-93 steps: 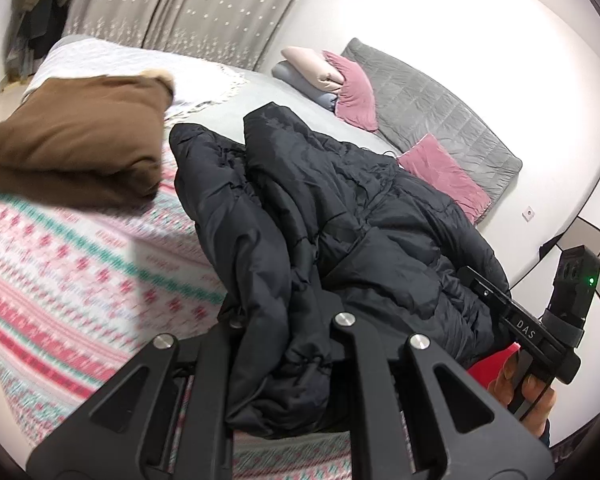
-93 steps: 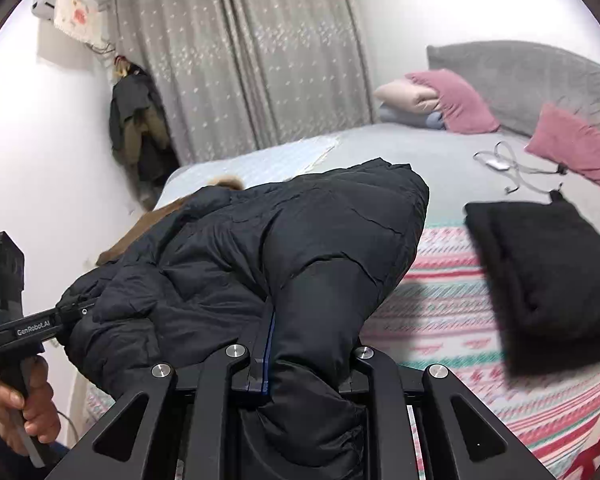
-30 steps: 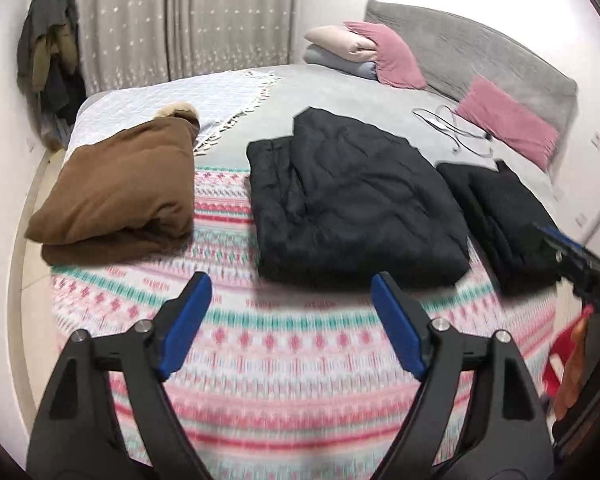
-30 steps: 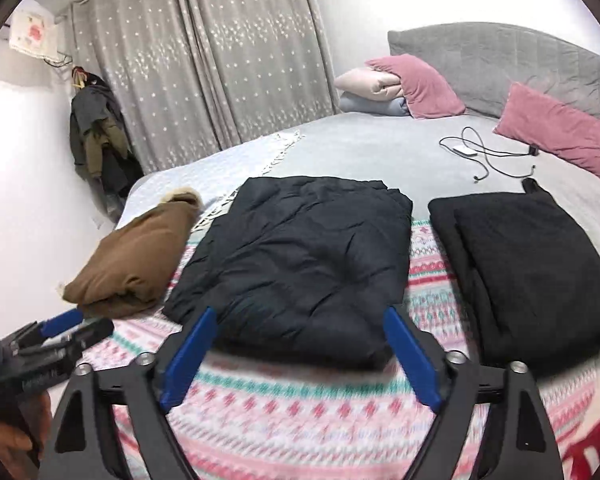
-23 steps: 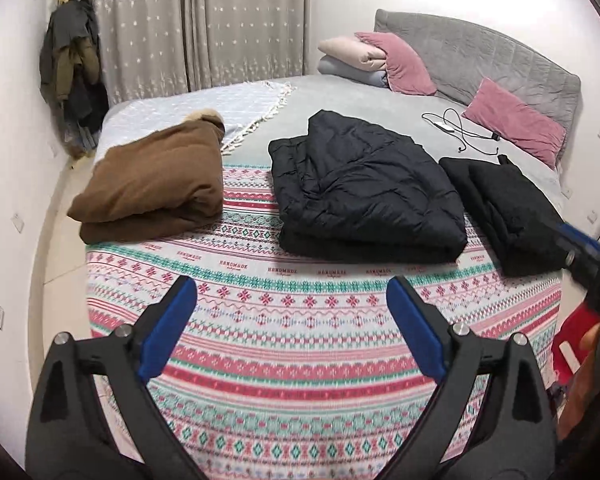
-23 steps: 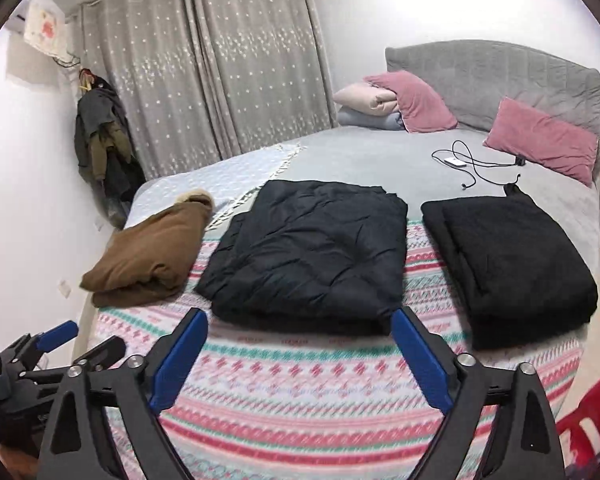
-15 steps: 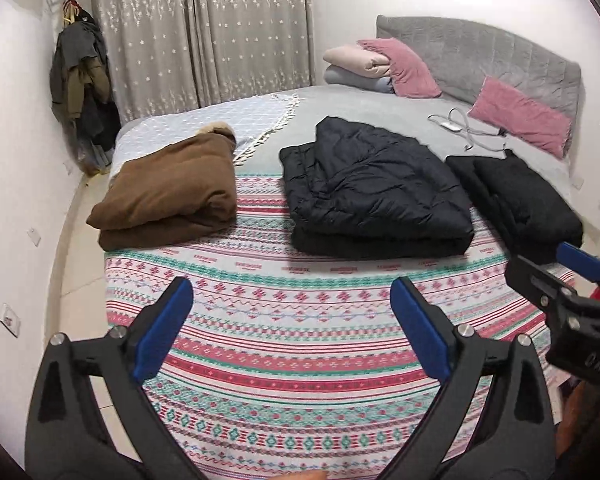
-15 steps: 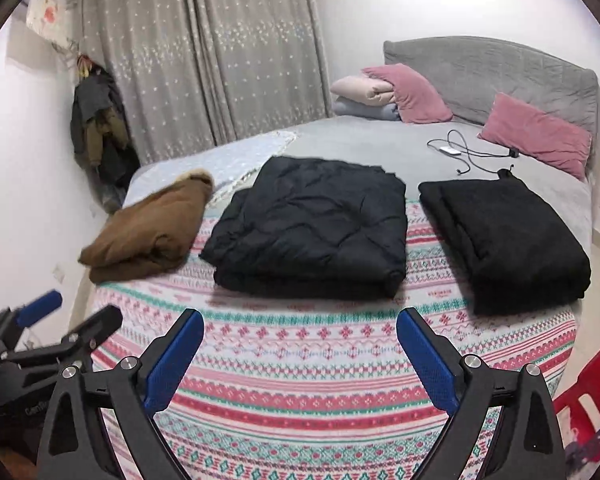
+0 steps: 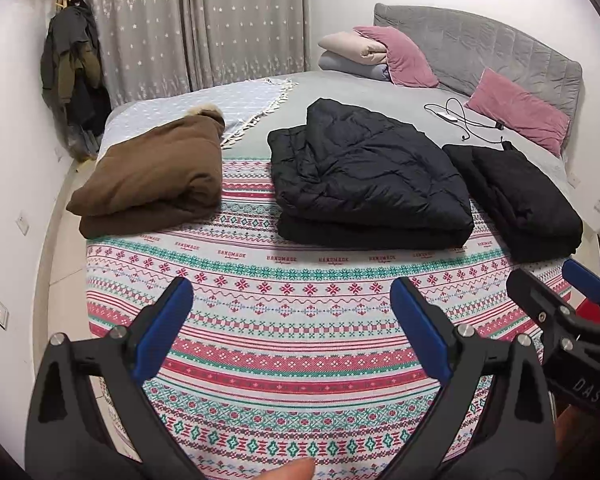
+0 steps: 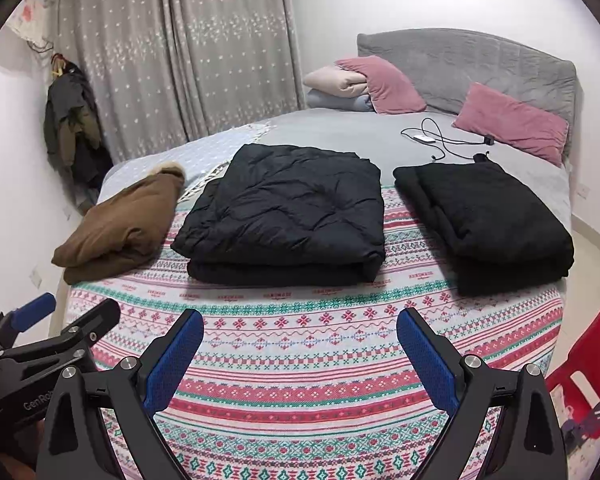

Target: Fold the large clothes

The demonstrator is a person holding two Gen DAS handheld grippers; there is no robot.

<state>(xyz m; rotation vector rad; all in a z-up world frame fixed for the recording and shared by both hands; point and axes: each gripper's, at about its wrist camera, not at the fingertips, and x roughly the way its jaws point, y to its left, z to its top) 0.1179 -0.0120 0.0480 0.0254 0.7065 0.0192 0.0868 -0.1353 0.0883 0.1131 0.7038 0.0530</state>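
Black quilted puffer jacket (image 9: pixel 364 184), folded into a thick, roughly rectangular bundle of two stacked layers, its shiny shell creased along the stitch lines; it lies mid-width on the bed, at the far edge of the patterned blanket (image 9: pixel 284 320). The blanket is a woven cloth in red, teal and white bands and covers the foot end of the bed. Toward the left edge: a folded brown coat (image 9: pixel 152 176), matte, with a pale fur trim. Toward the right edge: a folded black fleecy garment (image 9: pixel 516 196). Near the grey padded headboard (image 10: pixel 480 64): pink velvety pillows (image 10: pixel 512 120) and a thin cable (image 10: pixel 440 140). Left gripper (image 9: pixel 291 312) and right gripper (image 10: pixel 300 340): blue ribbed pads spread wide, having just been opening, nothing between them.
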